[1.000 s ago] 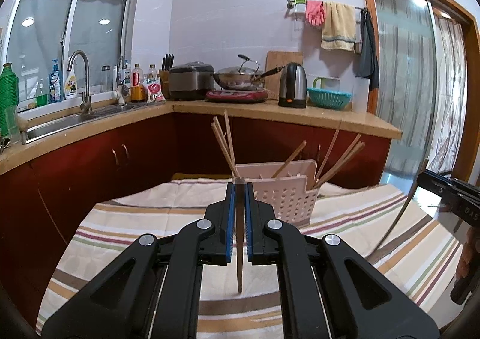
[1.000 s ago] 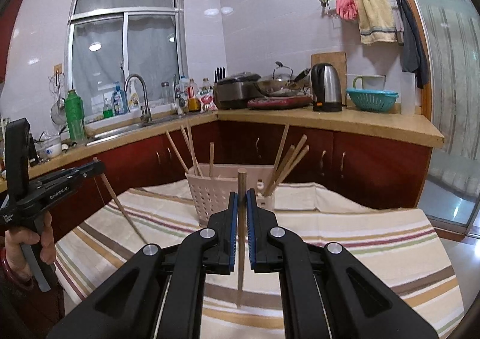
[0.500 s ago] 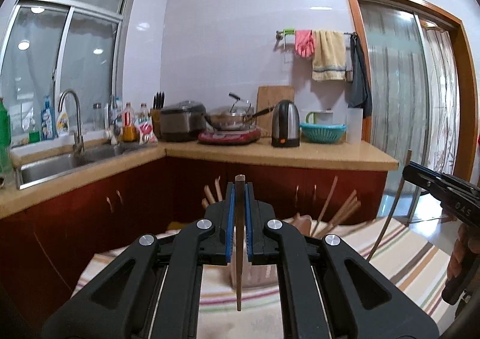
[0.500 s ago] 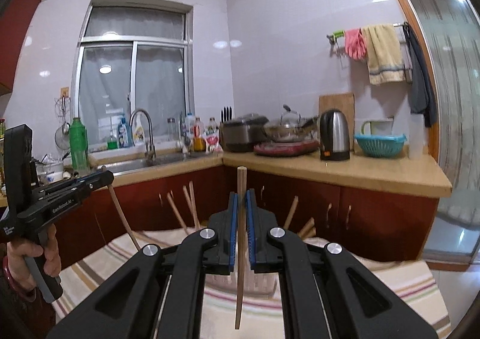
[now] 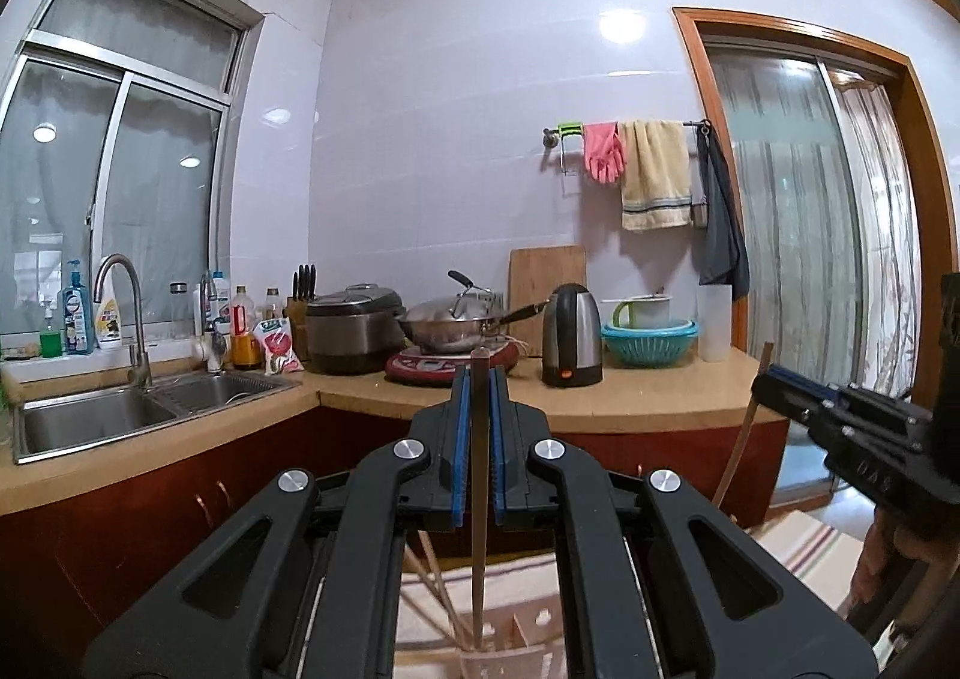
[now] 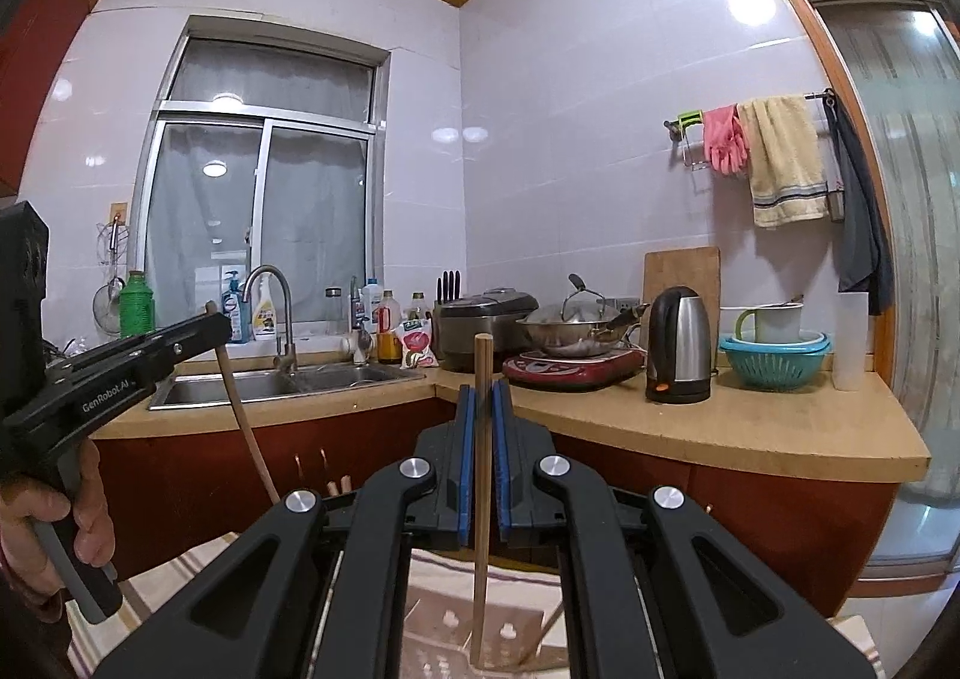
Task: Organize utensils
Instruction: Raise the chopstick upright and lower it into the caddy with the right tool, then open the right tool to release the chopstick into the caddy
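Clamping one chopstick (image 5: 479, 499) each, both grippers (image 5: 479, 379) above basket (image 6: 456, 628); kettle (image 6: 678, 346) behind.

The right gripper (image 6: 480, 397) was clamped on an upright wooden chopstick (image 6: 480, 499), its lower end hanging above the white slotted basket (image 6: 456, 631) on the striped cloth (image 6: 180, 571). At the left, a hand (image 6: 54, 523) held the left gripper (image 6: 213, 325), which pinched another chopstick (image 6: 246, 427).

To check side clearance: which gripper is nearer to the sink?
Left. The left gripper is on the side of the sink, in front of it; the right gripper is farther off, toward the glass door.
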### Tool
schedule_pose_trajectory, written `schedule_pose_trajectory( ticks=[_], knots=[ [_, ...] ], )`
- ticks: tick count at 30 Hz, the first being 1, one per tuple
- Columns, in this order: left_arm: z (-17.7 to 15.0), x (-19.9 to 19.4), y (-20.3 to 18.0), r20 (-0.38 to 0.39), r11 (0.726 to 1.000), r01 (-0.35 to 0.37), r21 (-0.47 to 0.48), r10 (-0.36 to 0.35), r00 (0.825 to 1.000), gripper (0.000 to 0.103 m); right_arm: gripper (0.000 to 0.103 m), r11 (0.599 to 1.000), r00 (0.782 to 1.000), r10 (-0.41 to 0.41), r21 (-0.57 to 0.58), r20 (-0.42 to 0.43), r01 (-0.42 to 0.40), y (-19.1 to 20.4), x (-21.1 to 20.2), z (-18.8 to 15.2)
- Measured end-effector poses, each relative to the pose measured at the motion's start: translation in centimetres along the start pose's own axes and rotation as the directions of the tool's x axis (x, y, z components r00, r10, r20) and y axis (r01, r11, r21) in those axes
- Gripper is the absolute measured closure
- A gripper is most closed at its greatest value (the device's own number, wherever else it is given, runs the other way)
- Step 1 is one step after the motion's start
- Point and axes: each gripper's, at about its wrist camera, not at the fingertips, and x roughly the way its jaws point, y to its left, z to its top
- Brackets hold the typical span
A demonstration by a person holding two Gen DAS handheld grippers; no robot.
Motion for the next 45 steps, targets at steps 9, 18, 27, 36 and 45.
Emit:
schedule_pose_trajectory(
  ticks=[9,18,27,36,45],
  knots=[
    [-3.6,4.7,-0.1,-0.044,0.999,0.008,-0.033,-0.009,0.999,0.096,0.096,0.999,0.998,-0.014,0.028,-0.056,0.016,-1.2,4.8,-3.6],
    [-10.0,8.0,0.4,-0.175,0.998,-0.012,-0.065,0.000,0.984,0.096,0.096,0.999,0.986,-0.015,0.043,-0.168,0.023,-1.4,6.5,-8.3],
    [-11.2,8.0,0.5,-0.210,0.997,-0.016,-0.078,0.000,0.978,0.055,0.088,0.998,0.981,-0.018,0.048,-0.194,0.028,-1.0,6.2,-8.8],
    [-10.0,5.7,-0.2,-0.200,0.996,-0.018,-0.091,0.000,0.980,0.023,0.056,0.997,0.985,-0.049,0.042,-0.164,0.057,-0.5,3.2,-7.6],
    [-9.3,0.4,-1.7,-0.203,0.995,-0.065,-0.070,0.050,0.978,0.013,0.034,0.995,0.983,-0.089,0.038,-0.159,0.096,0.6,-1.9,-6.8]
  ],
)
